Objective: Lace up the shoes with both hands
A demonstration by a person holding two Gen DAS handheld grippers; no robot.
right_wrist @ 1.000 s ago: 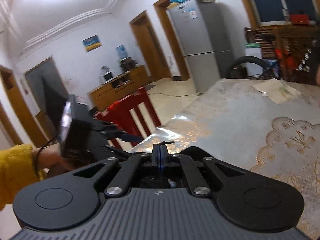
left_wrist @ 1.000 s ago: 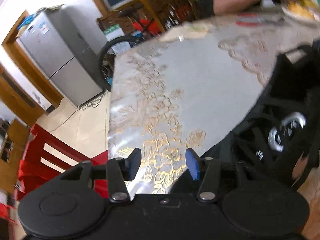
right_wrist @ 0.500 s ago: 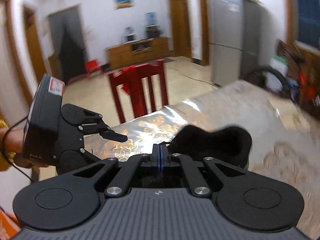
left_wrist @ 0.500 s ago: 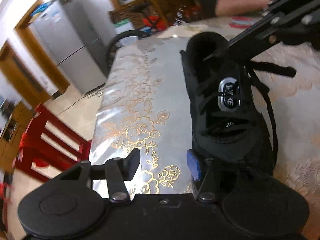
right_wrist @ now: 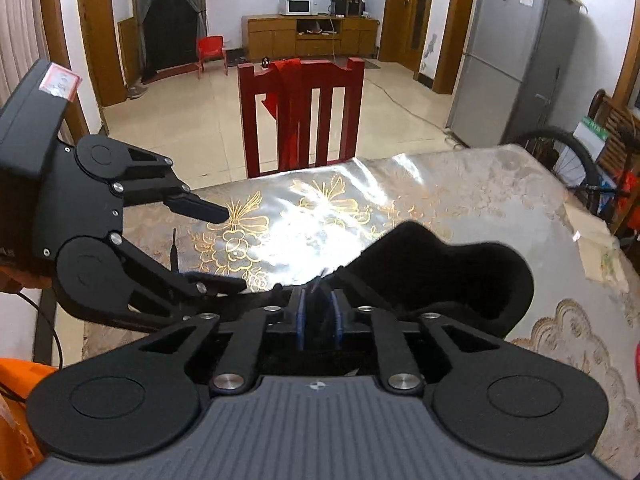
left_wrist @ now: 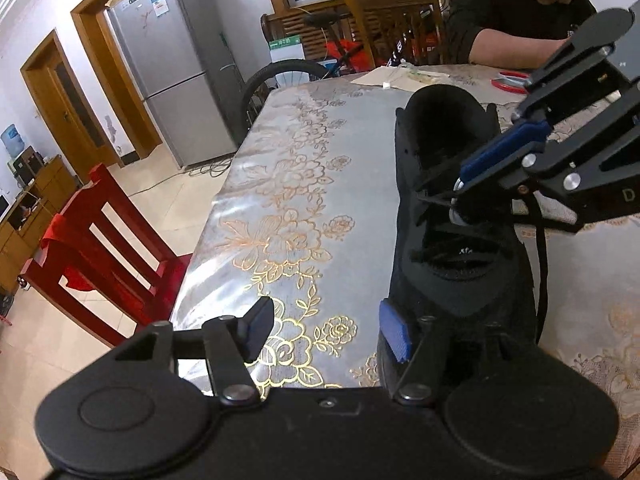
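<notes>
Shoe: a black shoe lies on the table. It sits just ahead of the left gripper and a bit to its right. Its open top points away from that gripper.
Same shoe, other camera: the padded heel collar fills the spot right in front of the right gripper.
Laces: black laces cross over the tongue. One loose lace end hangs down the shoe's right side.
Left gripper: the left gripper is wide apart and its jaws are opening. Only the flowery tablecloth shows between them. The blue pad on its right finger is right beside the toe of the shoe. It grasps nothing.
Left gripper, other camera: it sits to the left of the right gripper, over the table edge, with a wide gap between its fingers.
Right gripper: the right gripper has a small gap and its jaws are opening. A blurry dark strand sits between the blue pads. I cannot tell if they squeeze it.
Right gripper, other camera: its tip is down at the laces in the middle of the shoe.
Chair: a red chair stands at the table edge past the shoe.
Person: someone in a dark top sits at the far end of the table.
</notes>
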